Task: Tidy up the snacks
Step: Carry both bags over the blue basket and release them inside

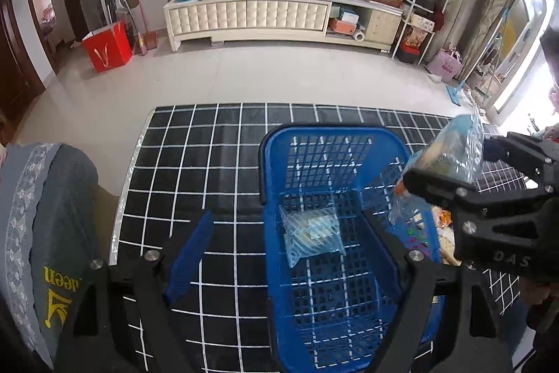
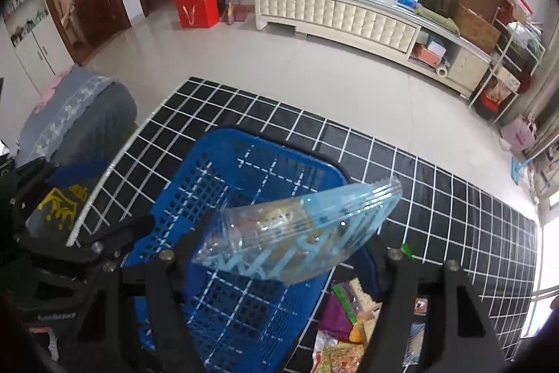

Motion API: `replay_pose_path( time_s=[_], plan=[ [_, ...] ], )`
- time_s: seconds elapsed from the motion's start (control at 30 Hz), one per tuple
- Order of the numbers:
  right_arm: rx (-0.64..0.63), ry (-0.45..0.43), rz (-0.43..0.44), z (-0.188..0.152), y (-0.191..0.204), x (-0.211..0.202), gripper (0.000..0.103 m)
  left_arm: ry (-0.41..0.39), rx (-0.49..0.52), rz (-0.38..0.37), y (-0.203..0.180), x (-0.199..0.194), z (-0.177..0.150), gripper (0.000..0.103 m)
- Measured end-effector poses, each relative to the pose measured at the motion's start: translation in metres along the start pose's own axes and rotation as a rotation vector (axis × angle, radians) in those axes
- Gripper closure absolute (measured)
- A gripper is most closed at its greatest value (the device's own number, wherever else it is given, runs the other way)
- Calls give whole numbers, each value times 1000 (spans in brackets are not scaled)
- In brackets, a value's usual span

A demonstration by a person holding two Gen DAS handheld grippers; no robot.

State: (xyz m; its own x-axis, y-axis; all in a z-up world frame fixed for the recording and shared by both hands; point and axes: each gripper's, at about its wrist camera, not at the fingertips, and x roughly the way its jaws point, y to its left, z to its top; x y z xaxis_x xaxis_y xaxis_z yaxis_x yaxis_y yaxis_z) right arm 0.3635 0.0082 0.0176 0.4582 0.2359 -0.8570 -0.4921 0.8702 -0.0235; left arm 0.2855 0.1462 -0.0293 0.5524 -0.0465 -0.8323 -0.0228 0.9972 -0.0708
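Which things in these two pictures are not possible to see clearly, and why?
- Loose snacks: right wrist view, partly covered by the right gripper's fingers.
- Print on the held packet: too small, glare.
- Packet in the basket: left wrist view, contents blurred.

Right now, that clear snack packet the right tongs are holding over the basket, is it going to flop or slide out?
The packet probably flops: it curves and sticks out well past the right tongs. Its glossy film looks slippery, so it may slide. It seems light, likely landing softly in the blue basket.
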Motion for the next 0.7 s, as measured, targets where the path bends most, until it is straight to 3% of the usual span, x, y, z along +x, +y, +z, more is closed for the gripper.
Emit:
replay_pose_path(
  time_s=[0.3,0.4,0.5,0.7],
  plan=[
    [-66,62,-76,9,1,39,29,32,-36,-6,15,26,1,21],
    [-83,57,-93,7,-1,44,21,35,-50,-15,17,31,1,21],
    [-82,22,-128,6,-2,39,6,40,-45,-15,16,33,-1,21],
    [-47,-18,-132,4,-9,19,4,35,-48,-37,9,27,-5,21]
  ],
)
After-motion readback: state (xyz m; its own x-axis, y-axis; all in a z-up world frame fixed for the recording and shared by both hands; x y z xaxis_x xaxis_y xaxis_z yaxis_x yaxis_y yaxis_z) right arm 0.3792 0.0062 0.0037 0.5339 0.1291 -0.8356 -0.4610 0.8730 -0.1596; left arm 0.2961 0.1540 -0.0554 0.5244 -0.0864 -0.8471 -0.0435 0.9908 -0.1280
